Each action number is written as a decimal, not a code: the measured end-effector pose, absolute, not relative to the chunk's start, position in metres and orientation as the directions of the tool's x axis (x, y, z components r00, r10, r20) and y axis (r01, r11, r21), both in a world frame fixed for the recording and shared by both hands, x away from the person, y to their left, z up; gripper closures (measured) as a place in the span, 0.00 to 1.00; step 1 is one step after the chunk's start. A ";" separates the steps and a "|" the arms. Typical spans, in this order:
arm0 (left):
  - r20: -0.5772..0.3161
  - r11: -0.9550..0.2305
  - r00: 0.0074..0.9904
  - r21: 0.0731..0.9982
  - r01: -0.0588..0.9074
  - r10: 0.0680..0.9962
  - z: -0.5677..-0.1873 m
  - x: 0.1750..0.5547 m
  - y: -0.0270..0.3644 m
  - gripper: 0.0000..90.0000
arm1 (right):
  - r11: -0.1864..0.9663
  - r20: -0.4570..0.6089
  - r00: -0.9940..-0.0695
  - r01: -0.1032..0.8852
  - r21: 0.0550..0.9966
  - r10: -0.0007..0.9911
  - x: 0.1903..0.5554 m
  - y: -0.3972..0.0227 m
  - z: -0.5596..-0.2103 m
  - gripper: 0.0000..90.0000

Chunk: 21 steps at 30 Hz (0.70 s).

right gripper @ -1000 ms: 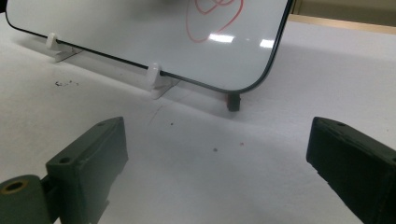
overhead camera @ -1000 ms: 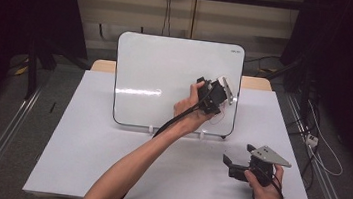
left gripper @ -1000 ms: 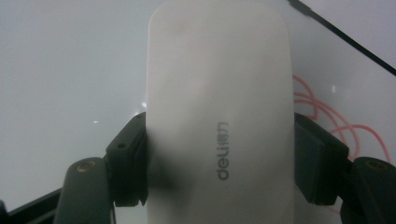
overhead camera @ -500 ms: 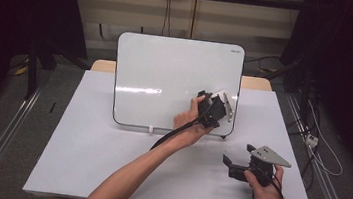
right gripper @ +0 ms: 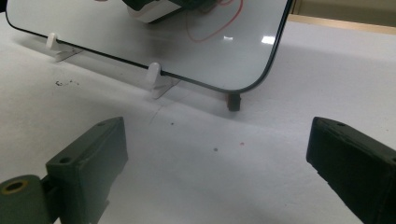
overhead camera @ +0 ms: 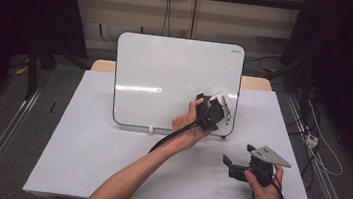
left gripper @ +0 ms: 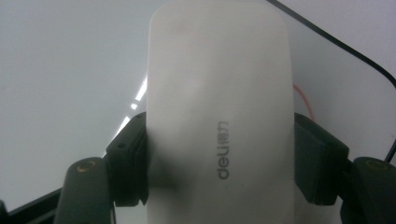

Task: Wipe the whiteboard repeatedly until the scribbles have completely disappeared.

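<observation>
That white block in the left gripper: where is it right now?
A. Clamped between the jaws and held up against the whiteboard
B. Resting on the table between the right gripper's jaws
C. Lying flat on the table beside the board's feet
A: in the left gripper view the black jaws press both sides of the white eraser, and the high view shows the left gripper at the whiteboard.

One whiteboard [overhead camera: 167, 78] is standing at the table's [overhead camera: 81, 169] far edge, and one white eraser [left gripper: 219, 116] is pressing against it. Two grippers are showing: the left gripper [overhead camera: 211, 112] and the right gripper [overhead camera: 237, 167]. Two white clips [right gripper: 154, 74] are propping the whiteboard.
</observation>
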State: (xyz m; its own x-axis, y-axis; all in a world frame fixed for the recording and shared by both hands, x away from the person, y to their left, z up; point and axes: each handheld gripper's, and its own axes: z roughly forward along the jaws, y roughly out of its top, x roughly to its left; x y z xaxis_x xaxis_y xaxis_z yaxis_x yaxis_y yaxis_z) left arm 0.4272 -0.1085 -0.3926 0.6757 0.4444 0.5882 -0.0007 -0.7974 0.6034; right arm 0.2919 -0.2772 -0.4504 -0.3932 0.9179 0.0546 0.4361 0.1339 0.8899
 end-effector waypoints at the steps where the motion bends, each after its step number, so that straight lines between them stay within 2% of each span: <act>1: 0.587 -0.796 0.675 0.605 0.001 0.447 -0.393 0.427 -0.108 0.34 | 0.134 0.055 -0.393 0.437 0.890 0.918 0.292 -0.277 -0.451 0.06; 13: 0.552 -0.770 0.671 0.637 0.044 0.495 -0.400 0.423 -0.075 0.34 | 0.130 0.060 -0.394 0.438 0.889 0.917 0.291 -0.278 -0.450 0.06; 21: 0.540 -0.774 0.677 0.629 0.069 0.499 -0.394 0.427 -0.078 0.34 | 0.132 0.056 -0.391 0.437 0.890 0.919 0.291 -0.278 -0.450 0.06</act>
State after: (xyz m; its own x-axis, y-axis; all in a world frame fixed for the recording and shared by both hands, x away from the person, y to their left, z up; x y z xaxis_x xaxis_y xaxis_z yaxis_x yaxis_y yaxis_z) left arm 0.4273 -0.0776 -0.3945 0.6775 0.4993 0.5402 0.0692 -0.7744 0.6290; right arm 0.2914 -0.2777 -0.4499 -0.3908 0.9188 0.0560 0.4372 0.1317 0.8897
